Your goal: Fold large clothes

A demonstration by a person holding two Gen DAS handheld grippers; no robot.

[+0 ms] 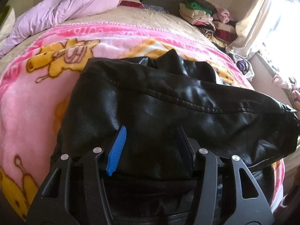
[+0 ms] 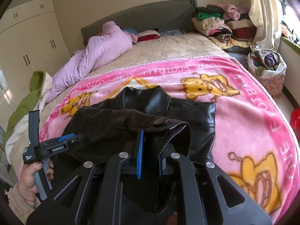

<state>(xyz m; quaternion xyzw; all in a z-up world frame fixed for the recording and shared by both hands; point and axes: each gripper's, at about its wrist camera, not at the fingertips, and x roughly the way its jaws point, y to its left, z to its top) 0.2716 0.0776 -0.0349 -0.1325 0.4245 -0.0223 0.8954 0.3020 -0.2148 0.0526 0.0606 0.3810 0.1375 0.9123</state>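
A black leather jacket [image 1: 168, 103] [image 2: 112, 123] lies crumpled on a pink cartoon blanket [image 1: 37, 93] [image 2: 243, 112] spread over the bed. My left gripper [image 1: 151, 129] hovers low over the jacket's near part, its blue pads [image 1: 116, 150] apart, their inner faces bare, leather beneath them. The right wrist view shows this left gripper [image 2: 75, 138] at the jacket's left edge, held by a hand [image 2: 28, 180]. My right gripper [image 2: 150, 150] is shut on a leather edge beside a snap button [image 2: 160, 121], lifting that flap slightly.
A pink duvet [image 2: 105, 50] is bunched at the bed's far left by the grey headboard [image 2: 140, 16]. Folded clothes [image 2: 221, 24] are stacked at the far right, with a laundry basket [image 2: 266, 69] and curtain [image 2: 262, 18] beside the bed. Wardrobe doors [image 2: 28, 37] stand on the left.
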